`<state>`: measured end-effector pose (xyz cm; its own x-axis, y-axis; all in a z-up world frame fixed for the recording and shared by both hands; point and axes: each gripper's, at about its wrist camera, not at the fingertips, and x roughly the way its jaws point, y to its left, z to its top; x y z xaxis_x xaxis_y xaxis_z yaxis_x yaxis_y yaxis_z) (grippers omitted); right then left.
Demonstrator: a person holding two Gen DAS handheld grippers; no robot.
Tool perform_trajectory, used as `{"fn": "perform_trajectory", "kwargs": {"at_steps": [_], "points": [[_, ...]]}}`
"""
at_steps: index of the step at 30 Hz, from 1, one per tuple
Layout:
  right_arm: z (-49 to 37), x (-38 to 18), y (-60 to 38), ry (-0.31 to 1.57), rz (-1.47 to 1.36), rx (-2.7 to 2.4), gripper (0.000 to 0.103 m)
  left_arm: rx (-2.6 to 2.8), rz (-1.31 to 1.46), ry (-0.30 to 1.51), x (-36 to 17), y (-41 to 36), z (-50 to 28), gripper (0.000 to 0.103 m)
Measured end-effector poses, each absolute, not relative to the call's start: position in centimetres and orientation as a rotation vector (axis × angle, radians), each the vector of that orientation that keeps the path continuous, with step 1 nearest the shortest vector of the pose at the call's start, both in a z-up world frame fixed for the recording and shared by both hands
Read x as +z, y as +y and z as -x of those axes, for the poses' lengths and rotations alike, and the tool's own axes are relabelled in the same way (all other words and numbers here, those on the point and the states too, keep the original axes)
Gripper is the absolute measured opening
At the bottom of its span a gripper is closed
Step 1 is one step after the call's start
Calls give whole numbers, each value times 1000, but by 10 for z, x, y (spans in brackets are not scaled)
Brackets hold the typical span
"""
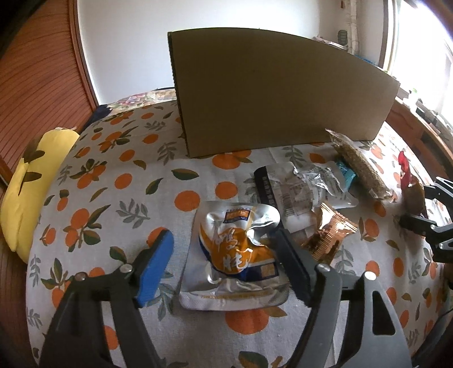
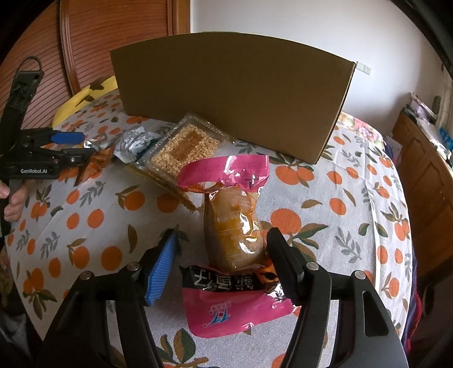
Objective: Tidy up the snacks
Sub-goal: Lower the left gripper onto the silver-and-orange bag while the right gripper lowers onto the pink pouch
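Both tongs stand released, each straddling a packet without pinching it: the left tongs [image 1: 223, 254] around a silver-and-orange pouch [image 1: 235, 254], the right tongs [image 2: 222, 254] around a pink-ended meat snack [image 2: 235, 240], mid-surface before the cardboard box [image 1: 271, 93]. Next, probably: clench, lift, carry boxward.

Tablecloth [image 1: 113, 192] is a greyish white fabric printed all over with oranges and green leaves, covering the whole tabletop. A yellow cushion [image 1: 34, 184] with dark leaf shapes sits right at the table's left edge. Behind that there's a reddish wooden slatted door [image 2: 119, 42], then a plain white wall [image 2: 283, 19]. Off the right edge stands a wooden cabinet [image 2: 424, 198] with stuff piled on top, too blurry to make out.
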<state>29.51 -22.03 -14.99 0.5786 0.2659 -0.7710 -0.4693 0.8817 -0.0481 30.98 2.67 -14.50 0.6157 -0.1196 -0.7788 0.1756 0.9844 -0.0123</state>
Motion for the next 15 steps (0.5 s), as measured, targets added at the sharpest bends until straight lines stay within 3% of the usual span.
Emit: {"fn": "perform_trajectory", "kwargs": {"at_steps": [15], "points": [[-299,-151,-224,863,228,432,69,-187,-86,927,-143,17,-303,80]]}}
